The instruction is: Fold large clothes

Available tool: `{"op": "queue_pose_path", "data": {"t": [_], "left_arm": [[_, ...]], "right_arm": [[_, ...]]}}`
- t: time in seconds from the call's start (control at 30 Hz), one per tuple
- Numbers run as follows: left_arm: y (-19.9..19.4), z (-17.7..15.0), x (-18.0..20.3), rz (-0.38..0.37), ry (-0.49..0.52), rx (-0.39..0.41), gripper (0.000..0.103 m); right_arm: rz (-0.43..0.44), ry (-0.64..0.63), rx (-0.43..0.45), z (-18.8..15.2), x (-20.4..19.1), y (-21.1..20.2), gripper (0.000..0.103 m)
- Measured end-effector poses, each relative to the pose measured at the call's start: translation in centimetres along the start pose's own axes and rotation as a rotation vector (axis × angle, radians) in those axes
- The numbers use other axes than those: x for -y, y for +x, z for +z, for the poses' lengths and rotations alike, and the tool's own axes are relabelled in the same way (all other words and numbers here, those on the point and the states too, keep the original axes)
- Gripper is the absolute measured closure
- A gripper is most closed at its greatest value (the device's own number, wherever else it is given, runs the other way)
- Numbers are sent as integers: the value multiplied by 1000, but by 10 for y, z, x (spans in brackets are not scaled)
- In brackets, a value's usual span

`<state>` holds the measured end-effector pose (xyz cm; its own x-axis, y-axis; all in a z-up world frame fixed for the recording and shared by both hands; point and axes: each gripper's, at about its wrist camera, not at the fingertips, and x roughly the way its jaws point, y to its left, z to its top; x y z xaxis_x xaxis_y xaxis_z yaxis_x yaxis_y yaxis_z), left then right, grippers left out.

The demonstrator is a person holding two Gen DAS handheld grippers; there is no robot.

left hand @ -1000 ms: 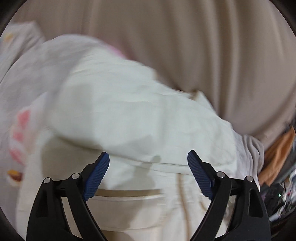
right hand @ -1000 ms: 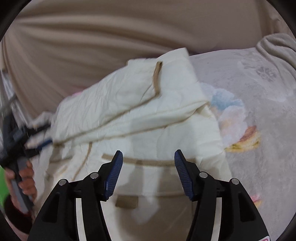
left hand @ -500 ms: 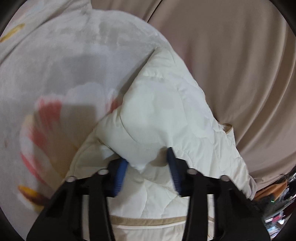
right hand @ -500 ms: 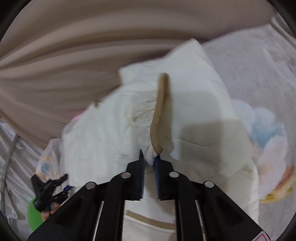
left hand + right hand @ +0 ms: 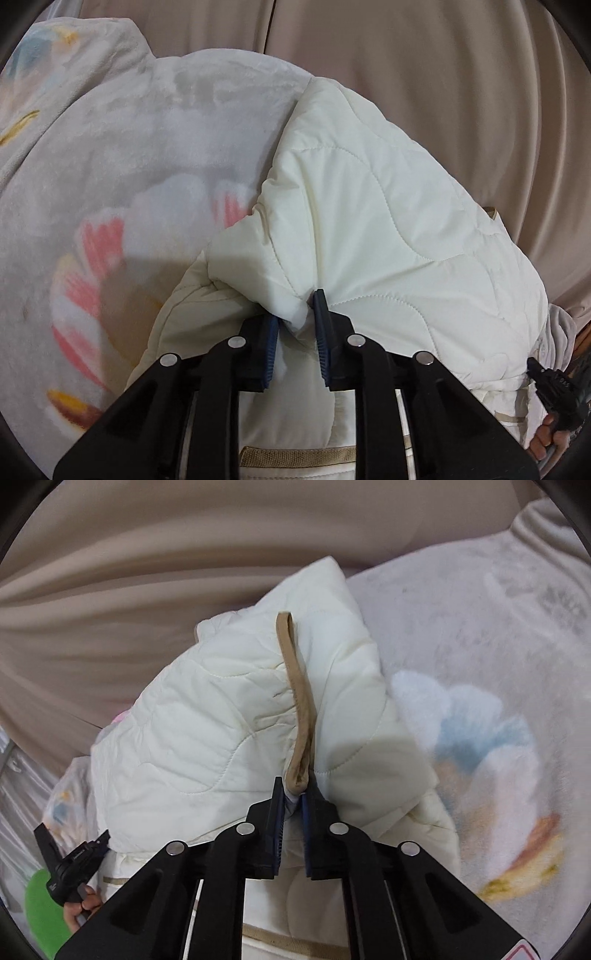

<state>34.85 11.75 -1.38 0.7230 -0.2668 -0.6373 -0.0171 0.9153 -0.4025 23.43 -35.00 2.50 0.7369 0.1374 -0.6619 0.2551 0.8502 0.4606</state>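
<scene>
Left gripper [image 5: 295, 325]: jaws closing, blue pads pinching a bunched fold of the cream quilted padded jacket [image 5: 388, 229]. Right gripper [image 5: 294, 794]: jaws together, clamped on the jacket's edge right at the tan binding strip [image 5: 299, 701]. Jacket lies half-folded on the pale grey fleece blanket with flower print [image 5: 129, 166], against the beige draped curtain [image 5: 110, 572] behind.
</scene>
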Motion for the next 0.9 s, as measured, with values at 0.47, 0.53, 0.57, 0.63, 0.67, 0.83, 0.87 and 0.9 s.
{"op": "queue_pose_path", "data": {"t": [0.47, 0.53, 0.57, 0.63, 0.67, 0.83, 0.87, 0.9], "left_arm": [[-4, -4, 2, 19, -3, 23, 80], [-5, -3, 0, 16, -8, 23, 79], [-5, -3, -1, 12, -9, 22, 79], [-5, -3, -2, 9, -10, 20, 79], [-4, -3, -2, 10, -9, 20, 79], [-4, -3, 2, 31, 15, 22, 77], [-4, -3, 3, 36, 19, 23, 77], [-4, -3, 4, 37, 25, 24, 75]], "right_arm": [[129, -572, -68, -50, -229, 40, 82], [80, -613, -110, -62, -235, 62, 88], [57, -626, -110, -70, -231, 60, 91], [17, -618, -93, -67, -202, 57, 96], [-4, -598, -84, -64, -194, 59, 96], [-111, -368, -33, -18, -76, 35, 103], [-157, -319, -13, -10, -55, 28, 103], [-166, -290, -5, -4, -43, 23, 103]]}}
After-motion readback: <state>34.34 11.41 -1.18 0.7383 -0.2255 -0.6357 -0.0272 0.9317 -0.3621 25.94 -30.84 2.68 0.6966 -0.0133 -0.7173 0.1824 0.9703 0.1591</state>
